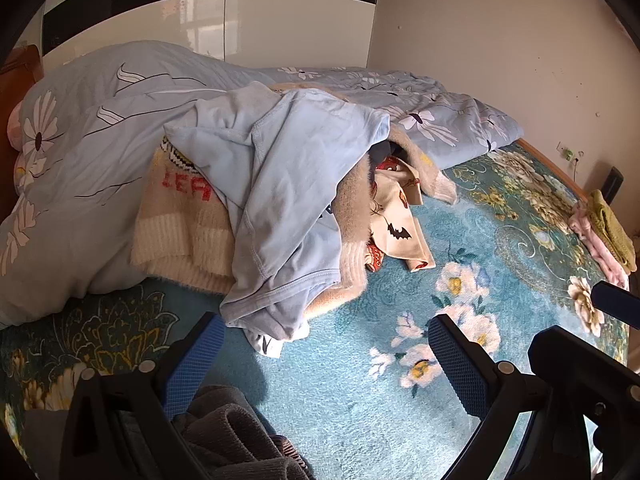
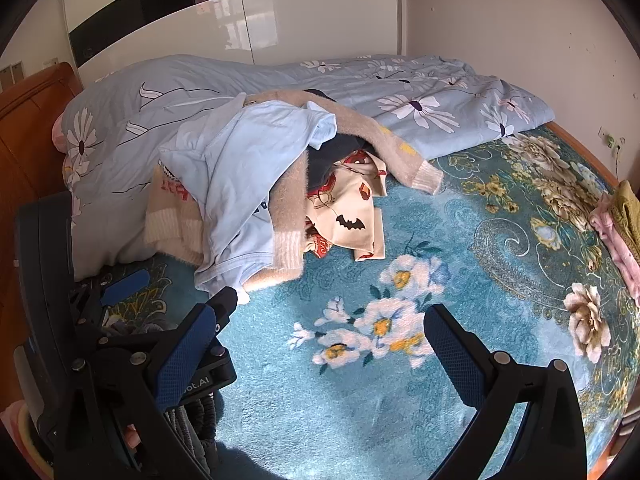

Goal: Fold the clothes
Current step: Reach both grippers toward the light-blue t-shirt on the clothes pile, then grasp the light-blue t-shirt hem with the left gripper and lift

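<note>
Both my grippers hover over the teal floral bedspread (image 2: pixel 500 216) with nothing between their fingers. My left gripper (image 1: pixel 326 356) is spread wide, its blue pads (image 1: pixel 192 364) apart over bare blanket, and a grey ribbed garment (image 1: pixel 236 436) lies bunched just under its left finger, near but not gripped. My right gripper (image 2: pixel 320 354) is also spread wide, over the white flower print. In the right wrist view my left gripper sits just beside the right one, to its left. The pile of clothes (image 1: pixel 280 208) to fold lies ahead of both, heaped against the pale blue flowered duvet (image 1: pixel 100 128): a light blue shirt (image 2: pixel 240 188) drapes on top, over a beige fuzzy sweater (image 2: pixel 288 220) and a cream knit with red letters (image 1: pixel 180 216), and a cream cloth with a black bat print (image 2: pixel 352 224) spills out toward the open bedspread. Well apart, at the right edge of the bed, a pink garment (image 2: pixel 616 236) lies with an olive one (image 1: pixel 612 228) on top of it.
</note>
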A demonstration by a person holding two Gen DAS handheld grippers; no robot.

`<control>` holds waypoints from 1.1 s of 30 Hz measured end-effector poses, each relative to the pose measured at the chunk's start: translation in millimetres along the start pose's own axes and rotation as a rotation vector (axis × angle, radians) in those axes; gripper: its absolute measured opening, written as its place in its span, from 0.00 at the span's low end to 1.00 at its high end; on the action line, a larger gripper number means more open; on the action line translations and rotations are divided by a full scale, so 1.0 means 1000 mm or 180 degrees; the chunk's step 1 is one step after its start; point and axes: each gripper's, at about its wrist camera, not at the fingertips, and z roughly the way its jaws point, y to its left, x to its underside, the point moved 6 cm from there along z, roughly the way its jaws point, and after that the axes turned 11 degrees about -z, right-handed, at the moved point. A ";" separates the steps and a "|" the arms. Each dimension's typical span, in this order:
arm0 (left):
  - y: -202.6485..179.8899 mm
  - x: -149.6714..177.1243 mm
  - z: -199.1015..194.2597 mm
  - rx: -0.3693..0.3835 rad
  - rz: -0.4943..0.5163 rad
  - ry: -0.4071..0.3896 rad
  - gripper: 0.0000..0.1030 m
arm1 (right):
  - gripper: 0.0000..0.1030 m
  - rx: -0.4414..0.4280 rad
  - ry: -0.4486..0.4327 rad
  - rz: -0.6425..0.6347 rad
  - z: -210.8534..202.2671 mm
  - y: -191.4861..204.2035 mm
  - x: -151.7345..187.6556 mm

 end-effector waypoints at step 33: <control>0.003 -0.087 0.136 -0.1265 -0.0097 0.0634 0.28 | 1.00 0.0214 0.0178 0.1275 -0.023 -0.132 0.138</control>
